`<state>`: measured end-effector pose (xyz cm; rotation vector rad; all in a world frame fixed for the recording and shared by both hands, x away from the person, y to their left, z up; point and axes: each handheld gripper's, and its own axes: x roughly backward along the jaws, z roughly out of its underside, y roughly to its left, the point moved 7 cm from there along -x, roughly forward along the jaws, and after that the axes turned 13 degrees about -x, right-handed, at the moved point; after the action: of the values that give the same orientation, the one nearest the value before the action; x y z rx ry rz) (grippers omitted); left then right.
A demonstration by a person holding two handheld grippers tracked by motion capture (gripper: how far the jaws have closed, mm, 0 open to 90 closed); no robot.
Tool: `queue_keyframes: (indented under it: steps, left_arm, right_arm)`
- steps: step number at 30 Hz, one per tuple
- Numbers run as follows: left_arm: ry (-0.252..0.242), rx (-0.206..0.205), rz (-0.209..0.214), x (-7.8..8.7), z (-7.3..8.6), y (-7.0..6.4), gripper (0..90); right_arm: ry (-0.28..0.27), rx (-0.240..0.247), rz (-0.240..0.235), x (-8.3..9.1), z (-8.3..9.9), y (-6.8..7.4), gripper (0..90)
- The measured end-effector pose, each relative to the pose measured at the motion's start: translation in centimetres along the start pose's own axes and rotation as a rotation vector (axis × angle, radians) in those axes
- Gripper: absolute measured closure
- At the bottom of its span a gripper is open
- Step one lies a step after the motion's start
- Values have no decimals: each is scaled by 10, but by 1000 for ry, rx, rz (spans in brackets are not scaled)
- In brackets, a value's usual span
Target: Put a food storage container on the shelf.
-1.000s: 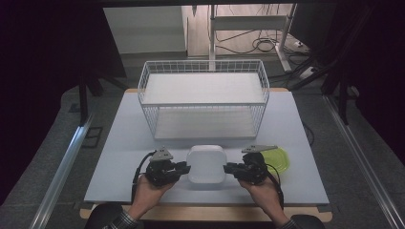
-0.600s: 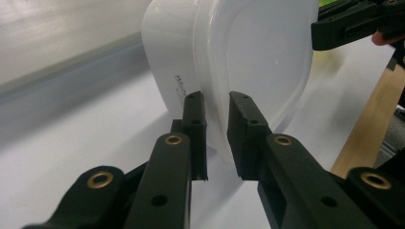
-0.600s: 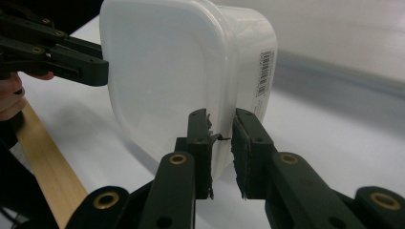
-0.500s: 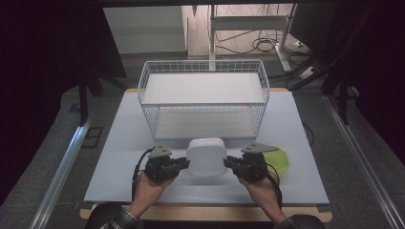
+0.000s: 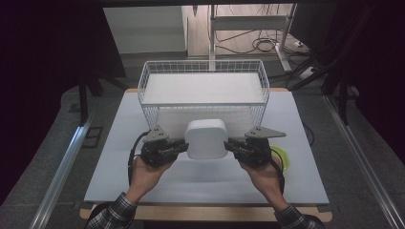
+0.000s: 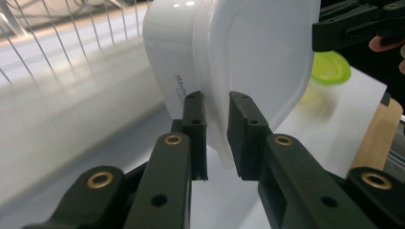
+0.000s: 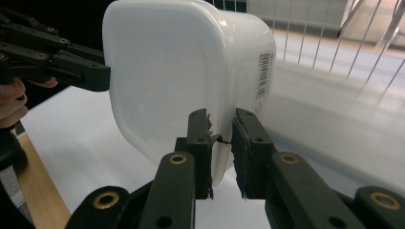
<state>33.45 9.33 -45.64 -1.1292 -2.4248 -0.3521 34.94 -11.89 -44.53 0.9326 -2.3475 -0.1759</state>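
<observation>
A white plastic container [image 5: 206,138] with its lid on hangs above the table, just in front of the wire basket [image 5: 203,90]. My left gripper [image 5: 180,145] is shut on the container's left rim [image 6: 217,102]. My right gripper [image 5: 230,144] is shut on the right rim [image 7: 220,133]. In the left gripper view the container [image 6: 239,62] stands tilted with its lid toward the camera; the right gripper view shows the container [image 7: 186,71] with a barcode label on its side wall.
A lime-green lid [image 5: 281,155] lies on the white table [image 5: 143,181] behind my right hand, and the same green lid [image 6: 329,67] shows in the left gripper view. The wire basket has a white liner and stands at the table's far half.
Both grippers have lifted the white container off the table and carried it away from the person, toward the wire basket.
</observation>
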Motion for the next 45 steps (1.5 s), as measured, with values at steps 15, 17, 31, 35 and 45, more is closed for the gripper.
queue_keyframes:
  steps: [15,17,31,35,45]
  left_arm:
    - [-66,-41,-61,30,-52,24,788]
    - [-74,-48,-70,35,-60,27,789]
    - [-134,-58,-98,52,-106,54,793]
    - [-146,-33,-93,47,-113,67,793]
    - [-138,30,-69,23,-117,93,790]
  right_arm:
    - [-62,49,-18,5,-60,16,780]
    - [-73,57,-18,6,-68,19,779]
    - [-126,68,-21,7,-122,28,774]
    - [-129,66,-6,1,-136,26,772]
    - [-120,32,28,-18,-152,8,771]
